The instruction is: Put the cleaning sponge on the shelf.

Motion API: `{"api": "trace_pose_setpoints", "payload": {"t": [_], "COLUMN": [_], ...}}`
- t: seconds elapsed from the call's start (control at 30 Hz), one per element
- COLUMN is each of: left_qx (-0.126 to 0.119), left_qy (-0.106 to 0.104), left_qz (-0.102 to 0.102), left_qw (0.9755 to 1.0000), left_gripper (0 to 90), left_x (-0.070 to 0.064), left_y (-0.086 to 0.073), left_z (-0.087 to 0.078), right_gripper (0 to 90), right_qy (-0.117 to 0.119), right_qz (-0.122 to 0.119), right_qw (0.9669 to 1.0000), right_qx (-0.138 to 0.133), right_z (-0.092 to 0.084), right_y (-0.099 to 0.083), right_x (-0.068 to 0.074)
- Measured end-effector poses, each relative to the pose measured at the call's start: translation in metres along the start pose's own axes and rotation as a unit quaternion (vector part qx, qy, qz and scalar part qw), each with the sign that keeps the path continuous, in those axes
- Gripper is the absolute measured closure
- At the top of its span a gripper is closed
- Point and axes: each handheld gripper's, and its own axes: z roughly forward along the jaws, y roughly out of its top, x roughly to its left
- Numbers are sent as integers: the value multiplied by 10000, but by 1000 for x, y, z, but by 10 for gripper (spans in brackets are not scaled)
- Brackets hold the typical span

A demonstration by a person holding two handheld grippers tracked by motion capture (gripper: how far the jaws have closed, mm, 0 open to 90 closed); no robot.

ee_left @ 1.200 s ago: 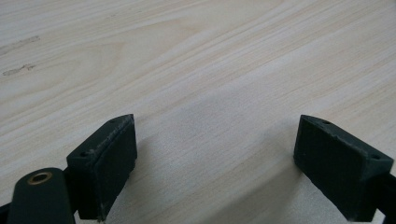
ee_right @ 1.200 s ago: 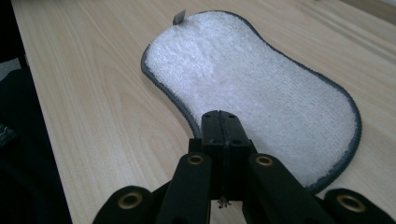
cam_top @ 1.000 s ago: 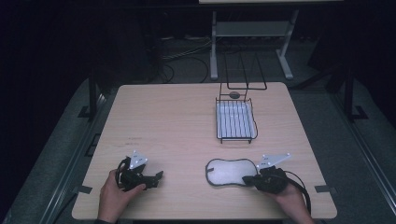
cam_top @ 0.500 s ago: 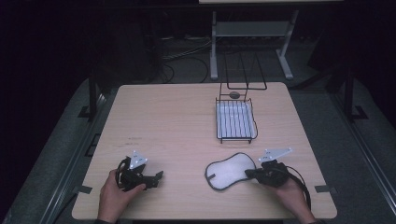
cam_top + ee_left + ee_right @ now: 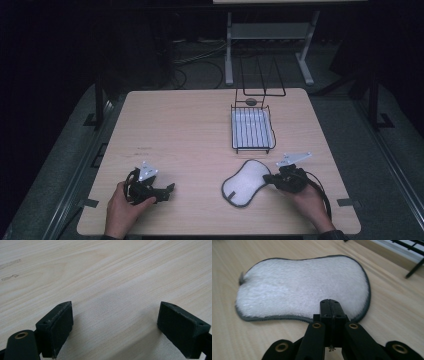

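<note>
Dim room, pale wooden table [image 5: 190, 130], wire rack [image 5: 252, 131] right of centre.
My right gripper [image 5: 271, 178], jaws clamped on the white pad's [image 5: 245, 183] edge at lower right, has dragged it slightly leftward; my left gripper [image 5: 169, 189] rests open, empty.

On the table [image 5: 190, 125] before me, my left gripper [image 5: 167, 190] rests near the front left edge, my right gripper [image 5: 267, 178] near the front right, its tips over the edge of the pad [image 5: 245, 183], with the wire tray [image 5: 252, 129] just behind that pad.
</note>
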Motion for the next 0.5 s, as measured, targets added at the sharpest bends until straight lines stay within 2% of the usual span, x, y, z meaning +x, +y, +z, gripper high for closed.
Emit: {"api": "trace_pose_setpoints", "payload": {"t": [0.13,0.23,0.5], "left_qx": [0,0,-1], "left_qy": [-1,-1,-2], "left_qz": [0,0,-2], "left_qw": [10000,10000,10000], "left_gripper": [125,125,125], "left_x": [0,0,0], "left_y": [0,0,0], "left_z": [0,0,0], "right_gripper": [900,900,900], "right_qy": [-27,36,442], "right_qz": [66,41,-234], "right_qw": [10000,9998,9980], "right_qx": [-54,-204,-388], "right_z": [0,-4,-4], "right_y": [1,3,17], "right_x": [-5,-1,32]}}
